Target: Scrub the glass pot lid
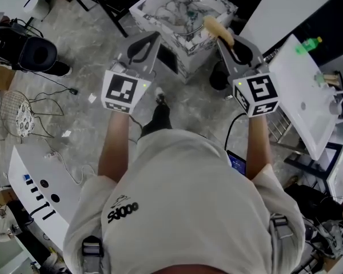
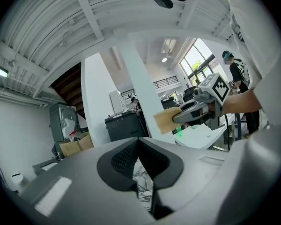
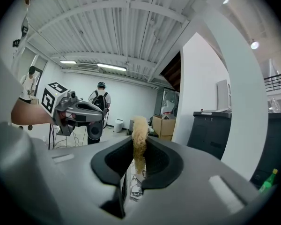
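the right tool (image 1: pixel 228 41) is clamped on a tan sponge (image 1: pixel 216 26), and the left tool (image 1: pixel 144 44) has its jaws together on nothing. in the head view the person holds both out in front, side by side and apart, aimed toward a marble-patterned basin (image 1: pixel 201 49) ahead. something pale and rounded lies inside it, but it is too small to say whether that is the glass pot lid. neither tool reaches into the basin.

in the left gripper view the left tool (image 2: pixel 140 146) shows its dark pads closed against each other with nothing in the notch, pointing into the open room. the right tool (image 2: pixel 196 110) crosses at the right with the sponge (image 2: pixel 165 122) sticking out of its tip.

in the right gripper view the right tool (image 3: pixel 139 149) grips the sponge (image 3: pixel 139 130) edge-on, so that it stands up between the pads and above them. the left tool (image 3: pixel 75 109) hangs in the air to the left. no lid shows in either gripper view.

as a judgement, the task is at its very start. the sponge is in hand, but the lid is not held, no sponge touches glass, and all the scrubbing is left. the left tool would probably need to take and steady the lid first.
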Available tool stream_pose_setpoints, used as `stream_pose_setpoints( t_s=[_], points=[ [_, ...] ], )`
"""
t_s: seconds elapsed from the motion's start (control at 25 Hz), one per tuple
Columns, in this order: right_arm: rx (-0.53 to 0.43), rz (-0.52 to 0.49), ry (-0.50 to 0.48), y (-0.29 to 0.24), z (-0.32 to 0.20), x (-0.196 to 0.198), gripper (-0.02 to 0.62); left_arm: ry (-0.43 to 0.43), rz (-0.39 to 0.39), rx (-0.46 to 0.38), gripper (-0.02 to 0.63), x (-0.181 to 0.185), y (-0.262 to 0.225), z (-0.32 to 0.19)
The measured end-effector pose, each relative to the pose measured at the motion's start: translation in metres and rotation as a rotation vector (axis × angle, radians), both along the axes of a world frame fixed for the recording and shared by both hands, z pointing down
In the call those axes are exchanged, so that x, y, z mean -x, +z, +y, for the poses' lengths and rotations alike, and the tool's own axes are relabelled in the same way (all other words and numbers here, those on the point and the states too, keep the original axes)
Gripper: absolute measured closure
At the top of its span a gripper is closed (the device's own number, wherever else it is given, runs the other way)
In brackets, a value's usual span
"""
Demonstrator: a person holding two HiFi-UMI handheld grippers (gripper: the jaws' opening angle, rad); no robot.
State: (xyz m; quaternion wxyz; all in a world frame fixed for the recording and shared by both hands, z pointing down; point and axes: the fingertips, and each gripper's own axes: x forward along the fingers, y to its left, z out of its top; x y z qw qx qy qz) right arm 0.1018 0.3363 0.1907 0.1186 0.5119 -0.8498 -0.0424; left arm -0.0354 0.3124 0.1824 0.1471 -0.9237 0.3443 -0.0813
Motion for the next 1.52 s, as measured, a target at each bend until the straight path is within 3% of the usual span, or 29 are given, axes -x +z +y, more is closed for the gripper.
stream_pose_setpoints(
  t_s=[0.2, 0.76, 1.52],
  points=[
    [0.016, 0.002, 0.023, 0.010, -0.037, -0.002, 0.546, 0.026, -0.003, -0.011, 0.595, -0.006, 0.006, -0.042],
    [0.048, 0.009, 0.107, 0.012, -0.201, -0.011, 0.545, 0.103, 0.015, 0.009, 0.595, -0.020, 0.010, -0.222],
    [0.115, 0.027, 0.106, 0.028, -0.332, 0.014, 0.543, 0.132, 0.020, 0.063, 0.595, -0.008, 0.023, -0.350]
  ],
)
